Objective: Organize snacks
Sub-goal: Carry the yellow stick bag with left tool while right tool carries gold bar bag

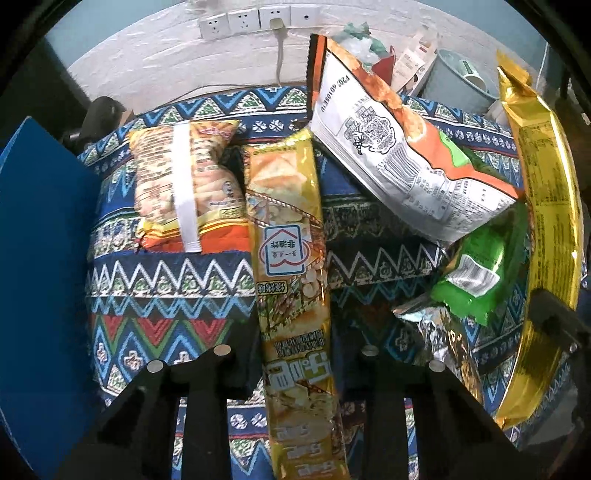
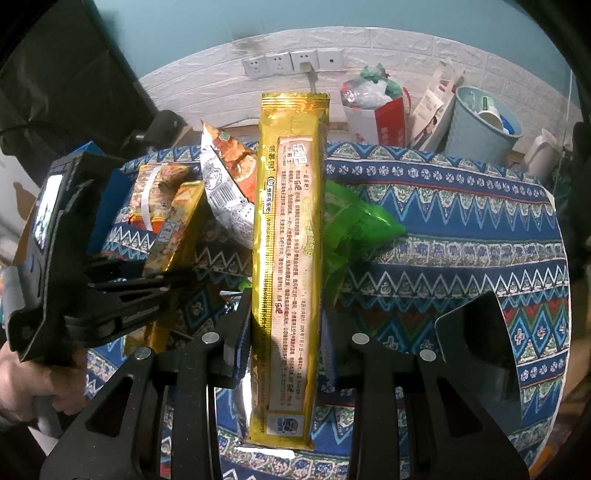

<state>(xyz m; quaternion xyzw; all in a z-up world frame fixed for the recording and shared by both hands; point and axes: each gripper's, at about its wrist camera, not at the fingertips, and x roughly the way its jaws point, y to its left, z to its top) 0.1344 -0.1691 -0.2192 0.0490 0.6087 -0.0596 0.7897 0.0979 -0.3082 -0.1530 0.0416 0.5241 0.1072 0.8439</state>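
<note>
The left tongs (image 1: 295, 373) are closed on the near end of a long yellow cracker sleeve (image 1: 288, 258), which lies flat along the patterned cloth of the worktop (image 1: 162, 280) and points away. The right tongs (image 2: 286, 350) pinch a second long gold sleeve (image 2: 290, 236) and hold it on end, its far tip raised above the other packets.

To do this step well, I judge each sleeve should be gripped across its width close to the end and lifted straight. A sleeve this long will sag and swing, so a slow carry should keep the crackers whole. The raised gold sleeve stands close to the green packet (image 2: 351, 225) and to the white-and-orange chip bag (image 1: 399, 162). It ought to clear both before it turns. The blue box (image 1: 40, 236) at the left edge may be where the snacks go, though that is only a guess.

The flat sleeve carries a house-shaped badge with Chinese characters, upside down from the left wrist view and too small to read surely. The gold sleeve's back is covered in small Chinese print, with a logo that may read "Gallop"; I cannot be sure. The chip bag shows a QR code, a barcode and a date stamp. Further off lies an orange biscuit pack (image 1: 184, 184) with a white strip, its print illegible. Beyond the worktop stand a blue bin (image 2: 480, 125) and wall sockets (image 1: 255, 20).
</note>
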